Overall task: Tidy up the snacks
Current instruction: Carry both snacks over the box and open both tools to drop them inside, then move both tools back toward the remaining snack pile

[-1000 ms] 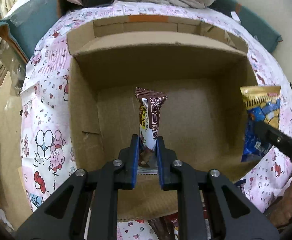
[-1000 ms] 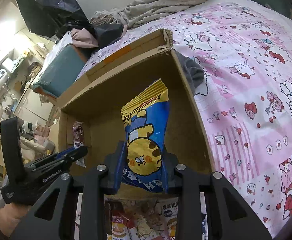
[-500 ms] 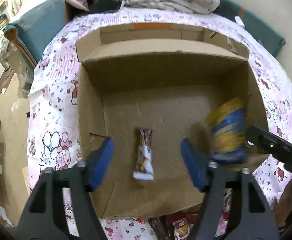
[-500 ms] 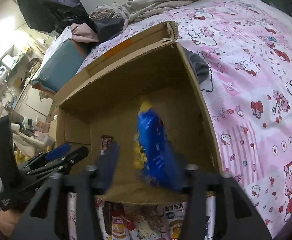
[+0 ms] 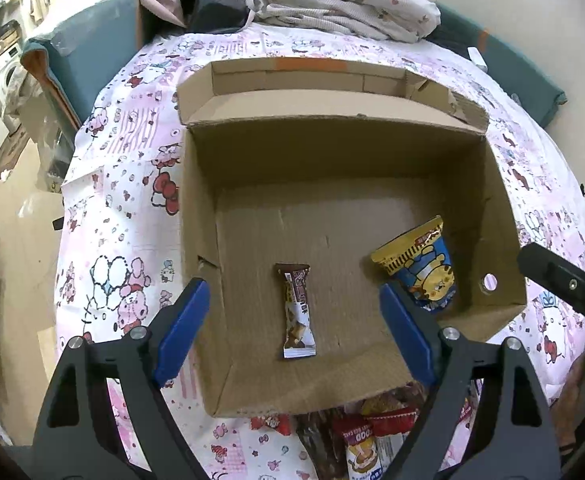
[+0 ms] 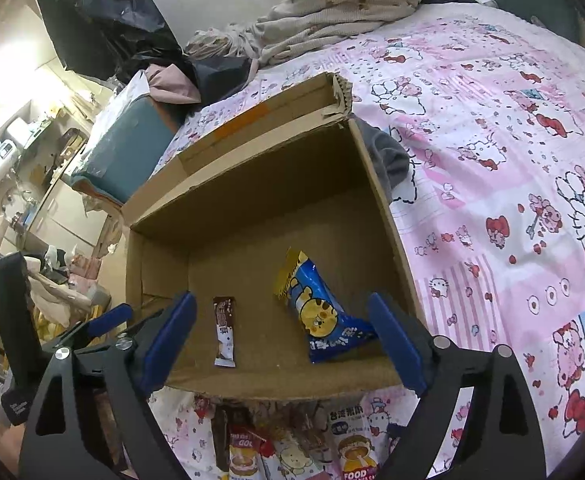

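An open cardboard box lies on a pink cartoon bedsheet. On its floor lie a brown chocolate bar and a blue-and-yellow snack bag with a tiger on it. My left gripper hovers over the near side of the box, its jaws still opening, with the bar lying loose below them. My right gripper hangs over the box's near edge, jaws also opening, the bag free on the floor below. The left gripper also shows in the right wrist view at the left edge.
Several more snack packets lie on the sheet just in front of the box. A rumpled blanket and dark bags sit at the bed's far end. A teal cushion lies left of the bed.
Both grippers opened wide. The chocolate bar dropped from the left one and the snack bag from the right; both now lie on the box floor. The left gripper rose a little.
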